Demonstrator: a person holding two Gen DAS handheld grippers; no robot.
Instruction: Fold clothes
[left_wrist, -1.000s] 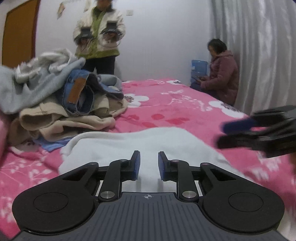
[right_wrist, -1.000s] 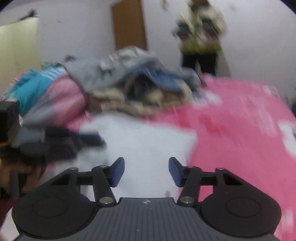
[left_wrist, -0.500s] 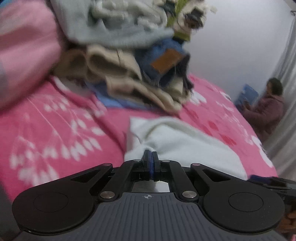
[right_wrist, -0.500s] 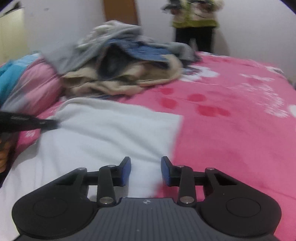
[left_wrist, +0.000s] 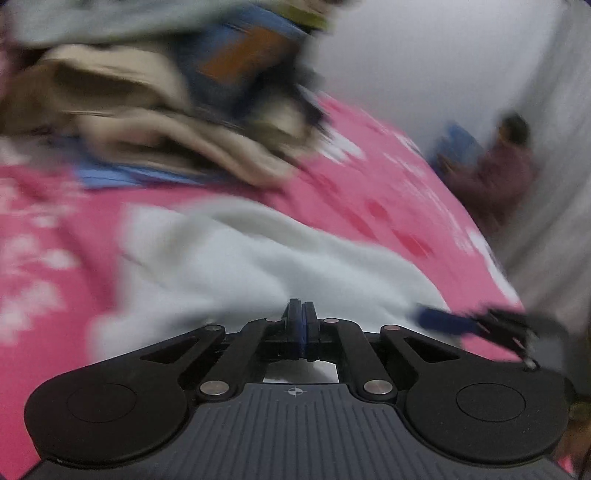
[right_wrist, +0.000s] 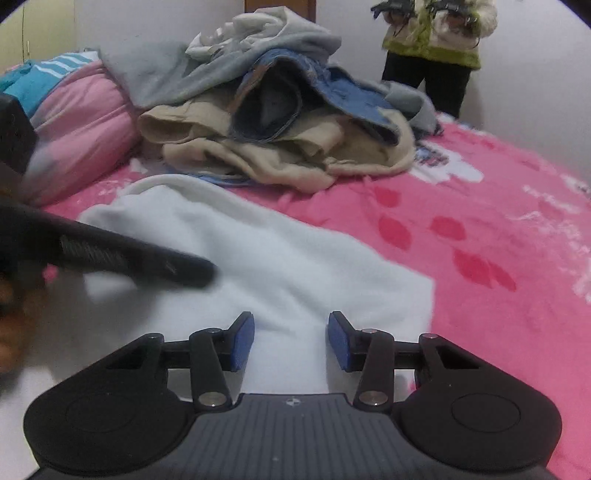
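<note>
Left jaws clamped at the near hem, right jaws wide and waiting over the cloth.

Pressed pad to pad on the left gripper (left_wrist: 303, 325), with pale cloth right at the tips and showing through the gap beneath, so most likely a pinch on the near edge of the soft white fleece garment (right_wrist: 258, 251), though blur hides the bite itself. Spread apart on the right gripper (right_wrist: 291, 341), nothing between the blue pads, poised low over the same fleece near its right edge, probably to take a matching hold so both ends lift together. Spread flat across the pink floral blanket (right_wrist: 498, 221), that garment, running off toward 11 o'clock. Heaped at 12 o'clock, a pile of beige, denim and grey clothes (right_wrist: 280, 122), apparently awaiting folding. Pink pillow (right_wrist: 81, 122) at 10 o'clock. Bystander in a cream-and-green jacket (right_wrist: 436, 33) at 1 o'clock, well apart.
</note>
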